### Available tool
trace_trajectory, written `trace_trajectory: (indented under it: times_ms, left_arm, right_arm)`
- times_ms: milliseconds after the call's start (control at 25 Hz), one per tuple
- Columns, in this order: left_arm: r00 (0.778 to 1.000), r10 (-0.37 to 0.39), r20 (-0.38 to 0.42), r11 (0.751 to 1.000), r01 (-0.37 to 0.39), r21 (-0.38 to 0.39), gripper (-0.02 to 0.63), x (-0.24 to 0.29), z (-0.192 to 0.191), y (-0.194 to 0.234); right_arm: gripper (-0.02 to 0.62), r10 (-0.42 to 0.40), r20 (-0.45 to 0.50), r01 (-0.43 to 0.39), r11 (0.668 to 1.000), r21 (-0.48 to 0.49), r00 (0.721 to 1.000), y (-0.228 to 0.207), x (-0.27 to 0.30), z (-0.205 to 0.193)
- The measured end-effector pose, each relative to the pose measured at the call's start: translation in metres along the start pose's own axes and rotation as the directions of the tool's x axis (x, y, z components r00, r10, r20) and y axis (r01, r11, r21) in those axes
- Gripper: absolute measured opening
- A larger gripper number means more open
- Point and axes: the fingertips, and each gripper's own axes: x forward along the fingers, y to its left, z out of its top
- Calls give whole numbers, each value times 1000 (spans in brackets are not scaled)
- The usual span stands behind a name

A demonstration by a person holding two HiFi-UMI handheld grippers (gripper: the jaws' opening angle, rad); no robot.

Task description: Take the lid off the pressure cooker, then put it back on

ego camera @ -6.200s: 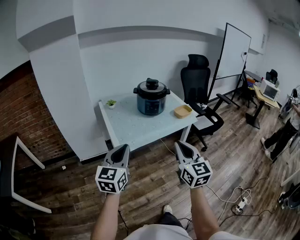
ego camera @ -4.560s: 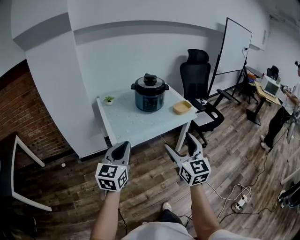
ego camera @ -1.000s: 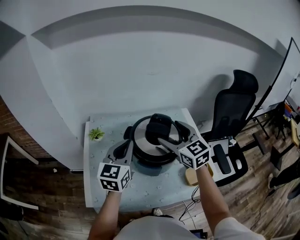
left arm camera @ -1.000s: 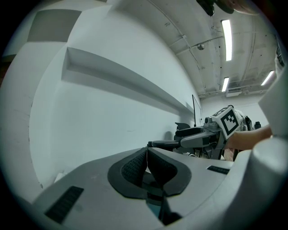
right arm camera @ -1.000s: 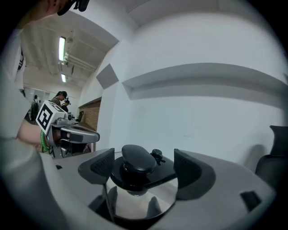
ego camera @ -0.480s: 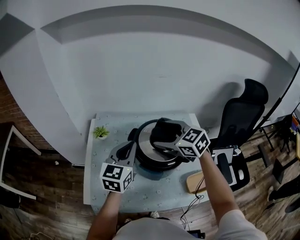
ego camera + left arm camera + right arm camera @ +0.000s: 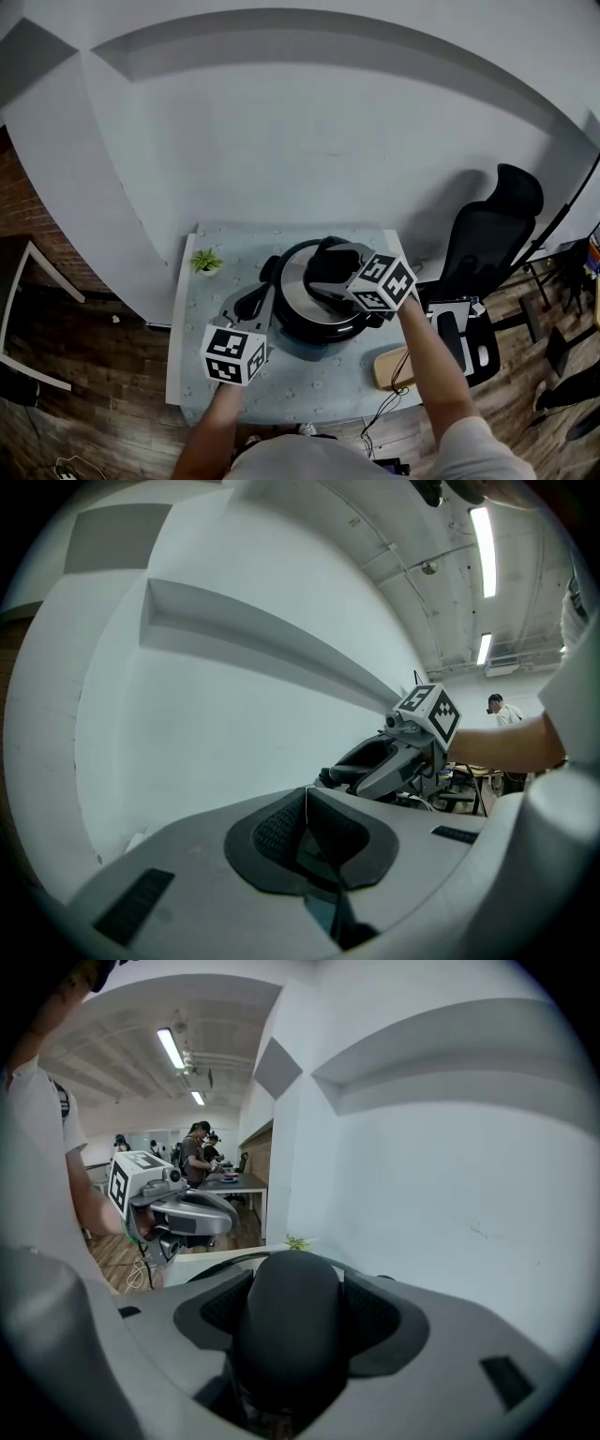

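Observation:
The pressure cooker [image 7: 309,328] stands on the pale table [image 7: 202,375], its steel lid [image 7: 289,292] on top of it. In the head view my right gripper [image 7: 330,274] reaches in from the right, over the lid. It is shut on the lid's black handle [image 7: 323,255]. In the right gripper view that handle [image 7: 286,1326] fills the space between the pads [image 7: 375,1321]. My left gripper [image 7: 255,298] hovers at the cooker's left side. Its pads [image 7: 277,827] meet in a thin line with nothing between them. Whether it touches the cooker I cannot tell.
A small potted plant [image 7: 207,261] sits at the table's far left corner. A tan dish [image 7: 389,366] lies at the table's right front edge. A black office chair [image 7: 487,244] stands to the right. The white wall runs close behind the table.
One second ago my right gripper was open over the lid; now it is shut on the handle. The left gripper has stayed beside the cooker. Before that I walked up to the table.

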Motion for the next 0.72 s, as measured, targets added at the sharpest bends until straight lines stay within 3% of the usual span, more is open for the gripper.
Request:
trace_trajectory:
  times_ms: [200,720]
  left_arm:
    - [1000,-7,-5,1000,7,-1,14,-1,-2,-1]
    - [999,-39,-16,999,39,-4,14,-9,-4,0]
  right_arm:
    - [275,-38,-4,38,999,15,999,-1,0,0]
    - [273,-164,0,163,984,71,986,-6,-2,0]
